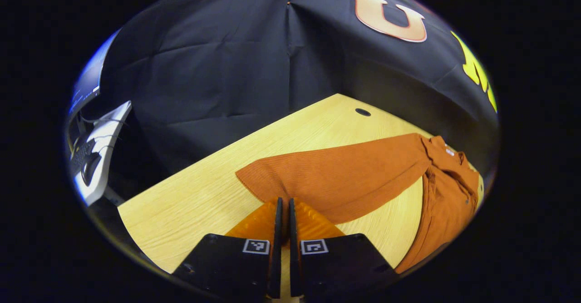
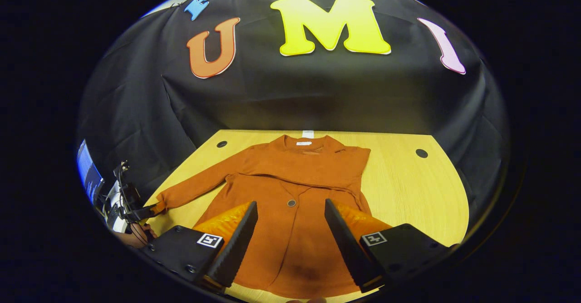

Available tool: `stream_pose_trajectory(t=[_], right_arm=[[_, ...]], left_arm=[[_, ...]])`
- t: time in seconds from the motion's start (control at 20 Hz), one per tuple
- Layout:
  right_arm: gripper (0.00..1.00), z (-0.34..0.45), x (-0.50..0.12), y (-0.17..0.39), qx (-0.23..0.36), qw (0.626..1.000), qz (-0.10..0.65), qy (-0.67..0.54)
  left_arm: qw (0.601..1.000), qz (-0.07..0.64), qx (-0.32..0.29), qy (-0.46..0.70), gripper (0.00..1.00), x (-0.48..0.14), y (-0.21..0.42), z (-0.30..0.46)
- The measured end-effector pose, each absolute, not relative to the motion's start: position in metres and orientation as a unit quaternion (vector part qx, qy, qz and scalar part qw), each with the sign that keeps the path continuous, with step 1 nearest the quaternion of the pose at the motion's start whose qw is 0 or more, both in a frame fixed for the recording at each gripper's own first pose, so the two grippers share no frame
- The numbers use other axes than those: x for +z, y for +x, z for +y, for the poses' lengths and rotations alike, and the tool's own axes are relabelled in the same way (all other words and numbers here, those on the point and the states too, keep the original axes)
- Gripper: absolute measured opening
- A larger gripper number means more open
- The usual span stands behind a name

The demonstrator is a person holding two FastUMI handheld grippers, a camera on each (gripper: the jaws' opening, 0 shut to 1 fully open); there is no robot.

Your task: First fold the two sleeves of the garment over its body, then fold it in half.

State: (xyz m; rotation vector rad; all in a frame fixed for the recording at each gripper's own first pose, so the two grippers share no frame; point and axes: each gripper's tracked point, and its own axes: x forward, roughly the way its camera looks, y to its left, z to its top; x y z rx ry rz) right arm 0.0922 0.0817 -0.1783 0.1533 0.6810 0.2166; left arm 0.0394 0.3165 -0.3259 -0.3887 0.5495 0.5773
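Observation:
An orange long-sleeved garment (image 2: pixel 290 230) lies flat on the wooden table (image 2: pixel 408 189), collar toward the wall. One sleeve is folded across its chest (image 2: pixel 317 180). The other sleeve (image 2: pixel 195 187) stretches out to the left, and my left gripper (image 2: pixel 140 211) holds its cuff there. In the left gripper view that sleeve (image 1: pixel 345 176) runs from the garment's body (image 1: pixel 447 194) toward my left gripper (image 1: pixel 283 201), whose fingers are shut at the cuff's edge. My right gripper (image 2: pixel 290 210) hovers open over the lower body of the garment, with a button (image 2: pixel 291 202) between its fingers.
Round cable holes (image 2: pixel 421 153) (image 2: pixel 222 144) (image 1: pixel 362 111) sit near the table's far corners. A monitor and a white stand (image 1: pixel 102 149) are off the table's left edge. A hand (image 2: pixel 136 236) holds the left gripper. Bare wood lies right of the garment.

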Motion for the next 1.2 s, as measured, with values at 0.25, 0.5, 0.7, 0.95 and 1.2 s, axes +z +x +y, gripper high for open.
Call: stream_pose_trajectory(t=[0.25,0.5,0.7,0.95,1.2], right_arm=[[0.95,0.071,-0.172,0.075,0.115,0.935,0.327,0.079],[0.95,0.050,-0.172,0.073,0.098,0.938,0.317,0.102],[0.94,0.024,-0.165,0.073,0.082,0.944,0.298,0.118],[0.94,-0.017,-0.158,0.058,0.055,0.949,0.278,0.139],[0.98,-0.075,-0.159,0.028,-0.004,0.949,0.268,0.164]], left_arm=[[0.902,0.258,0.253,-0.236,0.04,-0.298,0.055,0.322],[0.930,0.227,0.202,-0.207,0.04,-0.224,0.104,0.310],[0.951,0.195,0.160,-0.178,0.03,-0.156,0.161,0.284],[0.977,0.161,0.081,-0.116,0.03,-0.076,0.248,0.212],[0.988,0.150,-0.022,-0.033,0.03,-0.042,0.317,0.079]])
